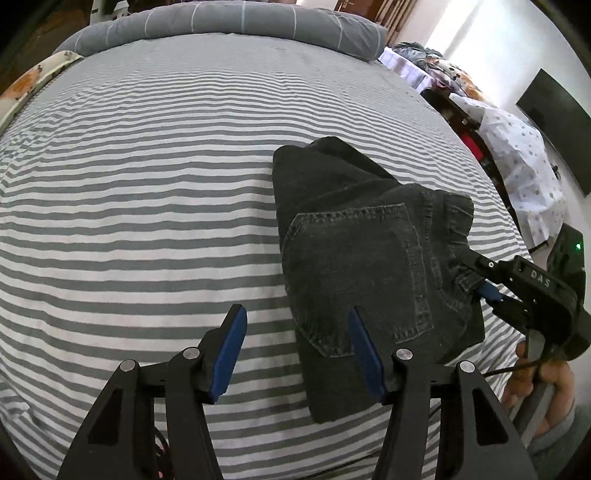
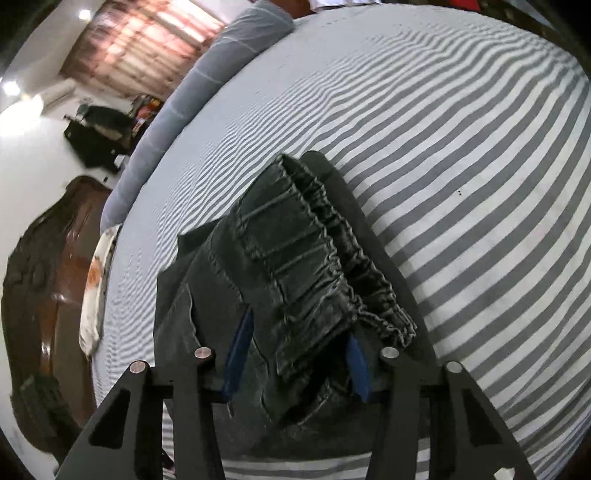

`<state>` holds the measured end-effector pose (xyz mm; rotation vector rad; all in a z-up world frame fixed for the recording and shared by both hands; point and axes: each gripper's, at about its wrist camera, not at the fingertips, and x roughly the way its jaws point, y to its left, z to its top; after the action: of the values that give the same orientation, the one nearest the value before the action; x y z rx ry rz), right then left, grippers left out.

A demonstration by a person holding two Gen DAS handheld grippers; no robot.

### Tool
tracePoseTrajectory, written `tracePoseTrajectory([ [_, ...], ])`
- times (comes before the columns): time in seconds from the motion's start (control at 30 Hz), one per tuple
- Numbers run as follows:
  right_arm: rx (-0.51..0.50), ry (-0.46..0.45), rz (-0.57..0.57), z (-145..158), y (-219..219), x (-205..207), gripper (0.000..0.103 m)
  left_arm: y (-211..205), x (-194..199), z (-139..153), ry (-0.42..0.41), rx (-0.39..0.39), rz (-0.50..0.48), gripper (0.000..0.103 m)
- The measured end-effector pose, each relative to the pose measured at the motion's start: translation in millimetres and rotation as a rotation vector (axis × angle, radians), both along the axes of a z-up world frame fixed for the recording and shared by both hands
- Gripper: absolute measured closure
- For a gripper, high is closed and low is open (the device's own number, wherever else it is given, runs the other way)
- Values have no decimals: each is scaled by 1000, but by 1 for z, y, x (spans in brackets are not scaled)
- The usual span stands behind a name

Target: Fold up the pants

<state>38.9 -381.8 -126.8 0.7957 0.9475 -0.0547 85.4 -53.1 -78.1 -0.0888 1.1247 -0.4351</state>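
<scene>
Black denim pants [image 1: 354,251] lie folded into a compact stack on the grey-and-white striped bed sheet [image 1: 147,184], back pocket facing up. My left gripper [image 1: 295,354] is open and empty, hovering over the stack's near left edge. My right gripper [image 1: 476,284] comes in from the right, with its blue pads at the elastic waistband. In the right wrist view the gathered waistband [image 2: 310,280] fills the space between the right gripper's [image 2: 295,358] blue pads; they look closed on it.
A grey pillow [image 1: 229,22] lies along the head of the bed. Clutter, a spotted white cloth [image 1: 517,158] and a dark screen [image 1: 561,125] stand beyond the bed's right side. A brown wooden floor [image 2: 48,258] shows in the right wrist view.
</scene>
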Motion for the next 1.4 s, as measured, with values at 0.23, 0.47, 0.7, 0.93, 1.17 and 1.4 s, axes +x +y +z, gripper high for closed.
tracePoseTrajectory([
  [0.23, -109, -88, 13, 45, 3, -19, 93, -15, 0, 16, -49, -31, -32, 45],
  [0.47, -181, -33, 5, 27, 2, -41, 93, -49, -15, 9, -71, 12, -168, 45],
  [0.7, -172, 21, 24, -2, -1, -31, 92, -73, -20, -21, -89, 199, -228, 45],
  [0.93, -164, 15, 26, -3, -2, -37, 91, -75, -19, -24, -89, 206, -227, 45],
  [1.17, -191, 8, 38, 7, 7, -44, 74, -78, -22, -20, -95, 218, -222, 44],
  [1.4, -302, 42, 60, 9, 21, -58, 54, -69, -40, -23, -61, 206, -220, 44],
])
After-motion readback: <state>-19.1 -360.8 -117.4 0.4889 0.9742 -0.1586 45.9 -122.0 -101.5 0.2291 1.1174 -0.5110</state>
